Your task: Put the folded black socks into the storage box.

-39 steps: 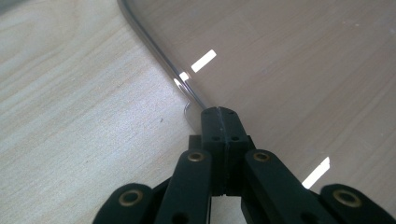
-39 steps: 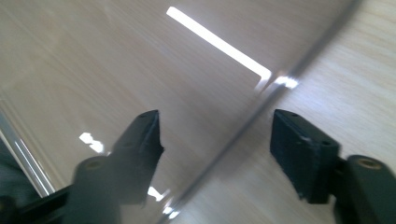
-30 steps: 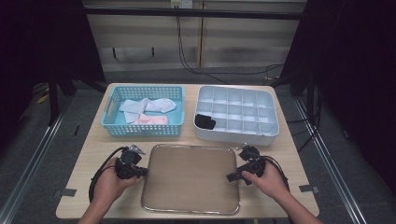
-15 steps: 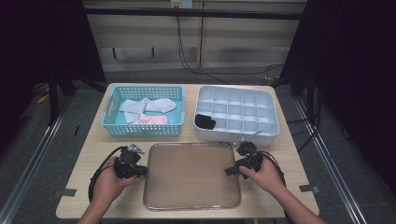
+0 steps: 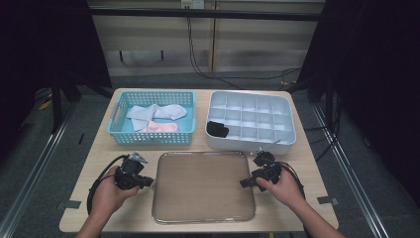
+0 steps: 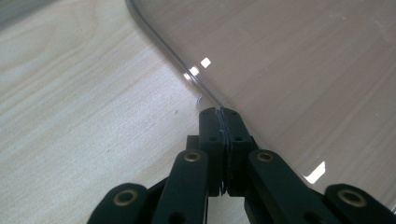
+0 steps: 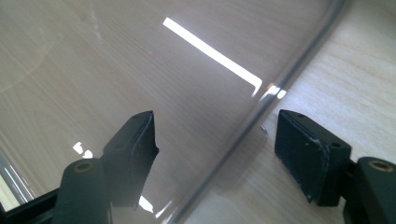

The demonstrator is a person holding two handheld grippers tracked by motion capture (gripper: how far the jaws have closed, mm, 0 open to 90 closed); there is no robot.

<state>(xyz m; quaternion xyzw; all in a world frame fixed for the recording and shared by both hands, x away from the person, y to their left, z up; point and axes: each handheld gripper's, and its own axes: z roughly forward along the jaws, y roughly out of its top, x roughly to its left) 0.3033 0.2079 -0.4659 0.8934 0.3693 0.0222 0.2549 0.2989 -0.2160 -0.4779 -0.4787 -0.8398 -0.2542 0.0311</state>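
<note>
Wooden table: pale, grained top carrying everything else; bare strips show along the near edge and at both sides.

Metal tray: the work in hand. It lies flat at the near middle of the table, between the two hands, empty, with a raised rolled rim and rounded corners. Judged stiff, smooth and slippery, and light enough for two grips to lift. The rim at the middle of each side edge is the place to take hold; a pinch on the flat floor would probably slide off.

Grey divided box: far right, a grid of small cells, with a dark item in a cell at its near-left corner.

Blue basket: far left, latticed walls, holding folded pale cloths, one of them pinkish.

Right gripper: its jaws have just been opening. In the right gripper view they stand wide, straddling the tray's right rim, one pad over the tray floor and one over the table. The pads are not pressing on it.

Left gripper: just beside the tray's left edge. In the left gripper view the jaws meet face to face with nothing between them, tips at the rim. It would need to open before it could take the rim.
</note>
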